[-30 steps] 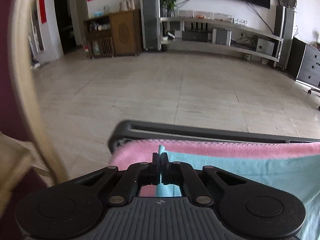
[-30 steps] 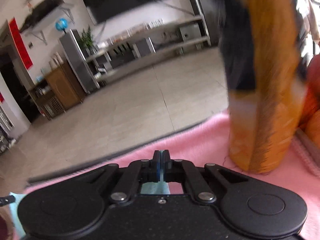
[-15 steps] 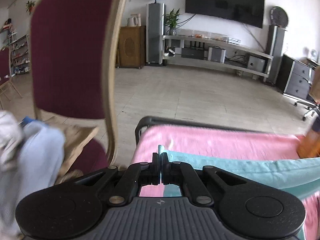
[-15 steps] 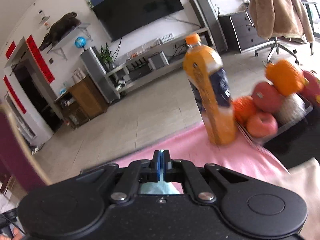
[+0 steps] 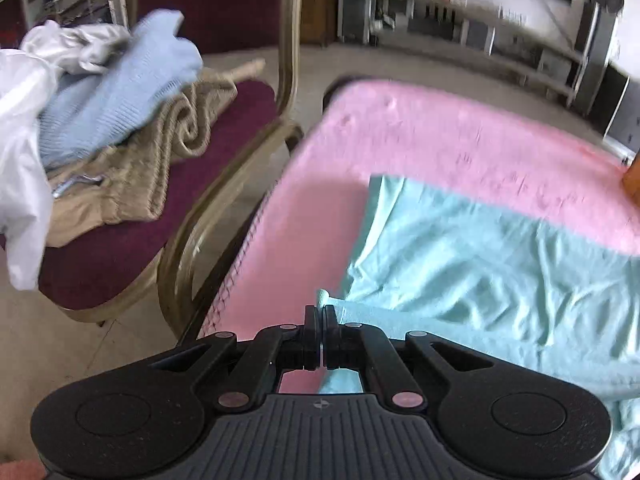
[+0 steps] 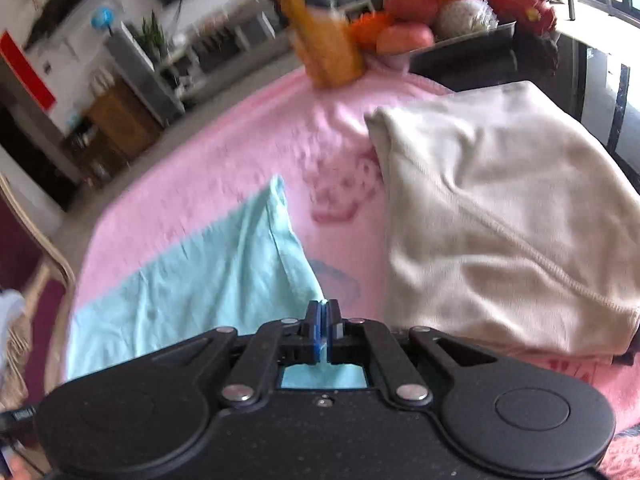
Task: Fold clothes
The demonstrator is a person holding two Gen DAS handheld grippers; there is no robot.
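Observation:
A mint-green garment point(image 5: 492, 264) lies spread on the pink blanket point(image 5: 440, 140) that covers the table. My left gripper point(image 5: 321, 312) is shut on the garment's near left corner, a bit of cloth poking out past the pads. In the right wrist view the same mint-green garment point(image 6: 208, 280) runs off to the left, and my right gripper point(image 6: 323, 306) is shut on its near right corner. A folded cream garment point(image 6: 500, 216) lies on the pink blanket point(image 6: 224, 152), to the right of the right gripper.
Left of the table stands a maroon chair point(image 5: 224, 120) piled with a light-blue sweater point(image 5: 120, 92), a beige knit point(image 5: 160, 152) and white cloth point(image 5: 20, 128). At the table's far side are an orange bottle point(image 6: 320, 32) and a fruit tray point(image 6: 460, 12).
Both grippers have pulled back toward me across the table, dragging the mint-green garment's edge with them. More of the blanket, the chair's pile and the cream garment have come into view.

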